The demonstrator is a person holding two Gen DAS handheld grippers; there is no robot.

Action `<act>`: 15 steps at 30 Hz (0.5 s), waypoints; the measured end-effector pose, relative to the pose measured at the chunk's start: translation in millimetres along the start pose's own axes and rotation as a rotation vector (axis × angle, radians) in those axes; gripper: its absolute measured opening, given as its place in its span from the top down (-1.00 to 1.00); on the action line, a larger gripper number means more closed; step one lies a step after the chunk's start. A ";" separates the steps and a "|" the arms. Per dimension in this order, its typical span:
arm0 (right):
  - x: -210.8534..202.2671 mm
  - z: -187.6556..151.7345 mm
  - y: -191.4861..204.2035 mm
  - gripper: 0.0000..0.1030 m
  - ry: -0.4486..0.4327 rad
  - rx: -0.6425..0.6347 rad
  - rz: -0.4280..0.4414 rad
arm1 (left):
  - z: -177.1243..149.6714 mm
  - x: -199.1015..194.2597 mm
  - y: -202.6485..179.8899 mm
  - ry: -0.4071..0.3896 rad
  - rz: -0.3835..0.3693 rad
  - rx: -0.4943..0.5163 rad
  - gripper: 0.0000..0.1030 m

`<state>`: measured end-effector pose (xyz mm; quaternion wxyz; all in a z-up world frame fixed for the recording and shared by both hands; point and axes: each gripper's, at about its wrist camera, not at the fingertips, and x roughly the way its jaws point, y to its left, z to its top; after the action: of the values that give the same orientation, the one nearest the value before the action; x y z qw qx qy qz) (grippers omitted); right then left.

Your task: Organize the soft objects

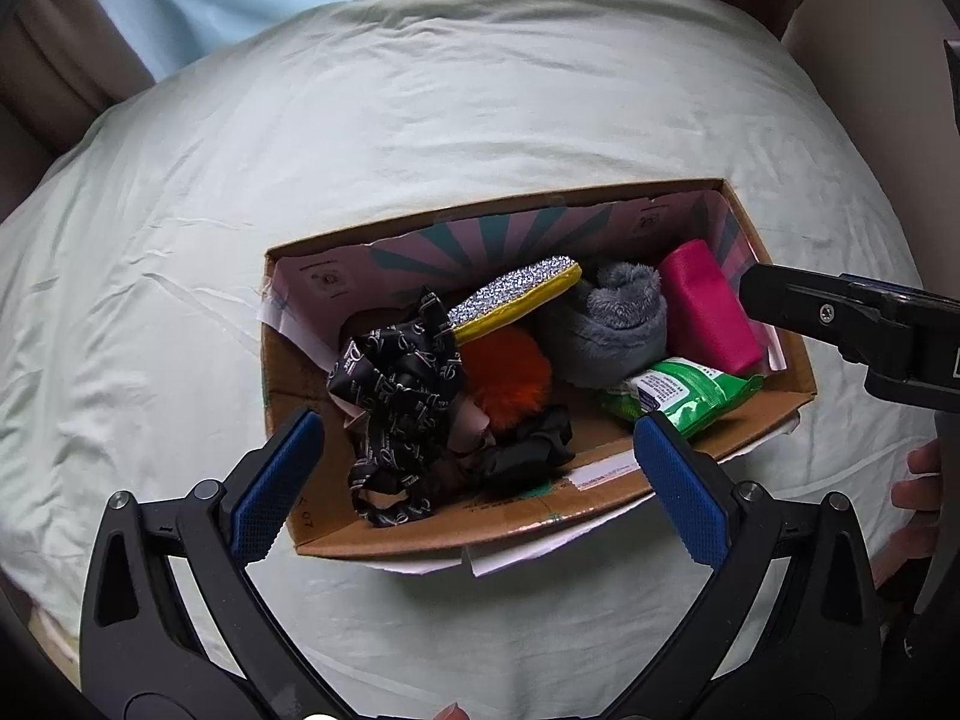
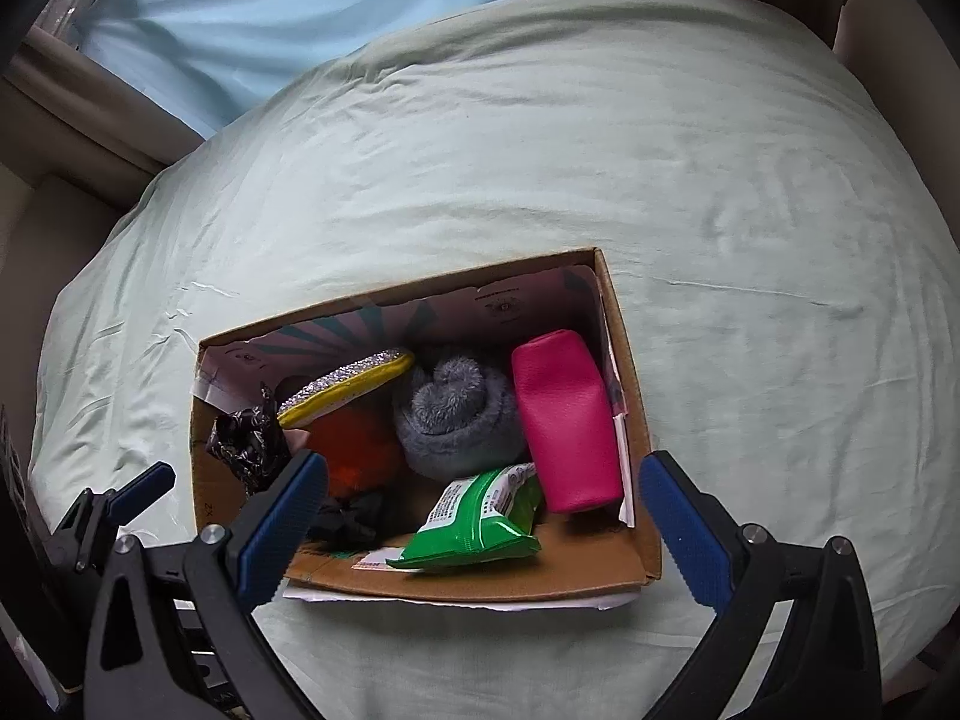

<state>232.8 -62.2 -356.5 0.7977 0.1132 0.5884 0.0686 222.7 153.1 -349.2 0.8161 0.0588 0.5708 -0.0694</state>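
Both grippers are hanging wide open over a box, holding nothing.

Left gripper (image 1: pixel 474 480) and right gripper (image 2: pixel 480 525) are hovering above the cardboard box (image 2: pixel 624 372), which is sitting on the pale green bed sheet (image 2: pixel 600 150). Lying inside are a pink pouch (image 2: pixel 567 420), a gray fuzzy cloth (image 2: pixel 456 420), a green wipes pack (image 2: pixel 480 516), a sparkly yellow sponge (image 1: pixel 516 297), an orange pom-pom (image 1: pixel 510 372) and a black ribbon (image 1: pixel 396 390).

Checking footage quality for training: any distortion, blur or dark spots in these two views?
Left wrist view: fisheye bulges the pale green bedsheet, black vignette at corners. Right wrist view: sharp centre, the brown cardboard box interior shadowed, soft daylight, no glare.
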 end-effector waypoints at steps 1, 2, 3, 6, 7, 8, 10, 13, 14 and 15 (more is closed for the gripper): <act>-5.7 0.1 0.2 -0.99 -0.007 -0.008 0.003 | 0.7 -7.5 -1.0 -0.007 0.007 -0.010 -0.99; -11.0 0.3 0.6 -0.99 -0.013 -0.016 0.005 | 1.7 -16.8 -2.0 -0.021 0.018 -0.019 -0.99; -17.7 0.6 1.3 -0.99 -0.020 -0.026 0.009 | 3.0 -26.7 -3.7 -0.035 0.025 -0.027 -0.99; -45.8 2.8 0.9 -0.99 -0.048 -0.051 0.041 | 8.5 -61.1 -11.5 -0.084 0.038 -0.053 -0.99; -59.0 4.4 -0.7 -0.99 -0.061 -0.059 0.060 | 10.0 -74.0 -14.2 -0.110 0.038 -0.064 -0.99; -71.4 6.5 -2.3 -0.99 -0.068 -0.064 0.075 | 12.0 -88.2 -16.8 -0.133 0.037 -0.077 -0.99; -96.5 11.3 -5.7 -1.00 -0.078 -0.076 0.103 | 16.0 -119.3 -22.6 -0.187 0.042 -0.104 -0.99; -140.7 15.8 -11.6 -1.00 -0.133 -0.097 0.105 | 21.4 -165.4 -30.7 -0.261 0.041 -0.144 -0.99; -155.2 16.7 -13.2 -1.00 -0.154 -0.106 0.100 | 23.1 -180.1 -33.1 -0.282 0.040 -0.155 -0.99; -169.9 17.2 -13.9 -1.00 -0.176 -0.116 0.092 | 25.0 -195.2 -35.2 -0.304 0.039 -0.164 -0.99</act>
<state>198.3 -118.6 -198.4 0.8476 0.0992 0.5051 0.1288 173.3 123.1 -157.8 0.8961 -0.0081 0.4435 -0.0151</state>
